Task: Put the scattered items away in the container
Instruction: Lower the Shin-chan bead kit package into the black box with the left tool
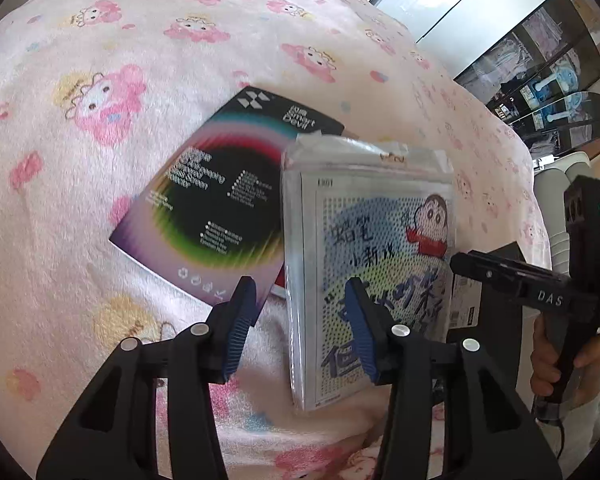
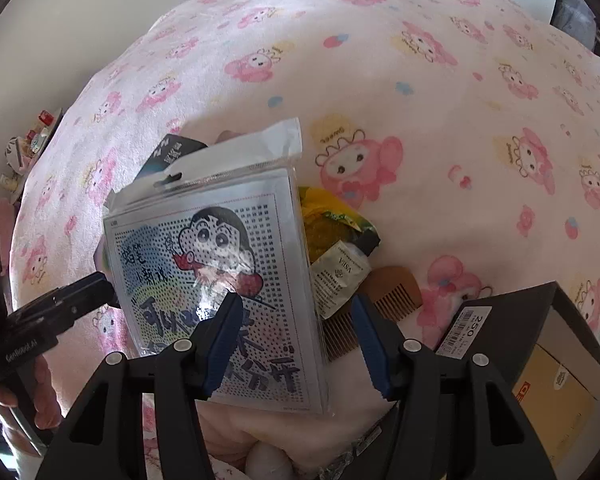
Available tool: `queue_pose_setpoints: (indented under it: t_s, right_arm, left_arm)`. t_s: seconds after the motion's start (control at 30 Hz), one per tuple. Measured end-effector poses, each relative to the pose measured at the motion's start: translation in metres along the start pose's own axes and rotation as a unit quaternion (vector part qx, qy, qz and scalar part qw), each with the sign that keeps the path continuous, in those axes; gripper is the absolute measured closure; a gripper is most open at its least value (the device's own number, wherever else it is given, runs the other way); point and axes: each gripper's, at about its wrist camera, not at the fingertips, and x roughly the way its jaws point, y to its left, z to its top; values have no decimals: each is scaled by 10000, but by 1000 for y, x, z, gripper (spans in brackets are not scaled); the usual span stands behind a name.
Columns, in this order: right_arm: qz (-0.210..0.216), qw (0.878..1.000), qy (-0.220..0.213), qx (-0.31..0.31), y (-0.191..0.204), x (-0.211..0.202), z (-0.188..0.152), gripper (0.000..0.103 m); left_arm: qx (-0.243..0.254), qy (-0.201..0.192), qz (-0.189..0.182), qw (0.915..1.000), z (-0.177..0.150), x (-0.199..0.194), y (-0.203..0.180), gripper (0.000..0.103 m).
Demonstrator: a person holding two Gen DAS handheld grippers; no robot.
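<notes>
A clear-wrapped cartoon craft packet (image 1: 380, 240) stands tilted up from the pink blanket. My left gripper (image 1: 302, 324) is open with the packet's left edge between its fingers, the right finger in front of the packet's face. My right gripper (image 2: 296, 344) is open too and straddles the right edge of the packet (image 2: 204, 272). Neither pair of pads presses on it, and I cannot tell what props it up. A dark rainbow-printed box (image 1: 220, 200) lies behind it. To its right lie a yellow-green sachet (image 2: 332, 224), a white sachet (image 2: 340, 276) and a wooden comb (image 2: 384, 292).
An open black carton (image 2: 540, 320) with a barcode label sits at the lower right, and its corner (image 1: 496, 264) shows behind the packet. A person's hand (image 1: 556, 364) grips the right handle. The cartoon-print blanket (image 2: 420, 100) stretches far back. Glass cabinets (image 1: 540, 80) stand beyond the bed.
</notes>
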Motion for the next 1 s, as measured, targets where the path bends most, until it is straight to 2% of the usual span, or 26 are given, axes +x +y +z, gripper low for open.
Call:
queue_pose_setpoints:
  t_s: [0.07,0.13,0.17,0.27,0.3,0.37,0.43,0.5,0.63,0.73,0.8,0.9,1.0]
  right_arm:
    - [-182,9997,166,37,-1,12,-1,43]
    - [-274,9991,304,141,-5,25,-1,33]
    - [-146,9990,362,237,-7,31,-1,29]
    - [808,9927,742,494,-8,46,-7,30]
    - [801,9925,784,484,-6,48,-10,31]
    - [577,9963,561,300,2,40,-16,37]
    - [538,9979,242,275,3,20,-20,45]
    - [604,9973,-115,411,-3,-9,-23,52]
    - [705,9902,-988,694,-23,-85,-40,53]
    - [742,9811,-1441,1052,-46,-133,-67,53]
    - [654,9757,-1627,1313,-67,-159,-91,53]
    - [412,9697,-1715,1692,-108,-186,-140,53]
    - [142,9654,-1653,2012,-141,-194,-182,53]
  left_arm:
    - [49,6,-22,10000,-6,9,1,54]
    - [88,-48,4,10000,-7,14,0,54]
    - [94,-84,-27,9999,-6,15,-2,54]
    - [-20,-37,-327,9995,-4,16,-5,53]
    - [-19,-1,-267,9996,-2,18,-7,53]
    - [92,-6,-68,9999,2,14,-14,56]
    - [101,-108,-130,9998,8,3,-19,56]
    - [134,-229,-480,9985,14,-17,-30,57]
    - [562,-494,-1091,9912,25,-58,-78,58]
    - [883,-292,-1351,9865,26,-66,-124,58]
    - [1156,-183,-1612,9800,18,-63,-156,58]
    - [1492,107,-1827,9717,-6,-49,-201,58]
    - [1857,413,-1859,9640,-34,-30,-245,58]
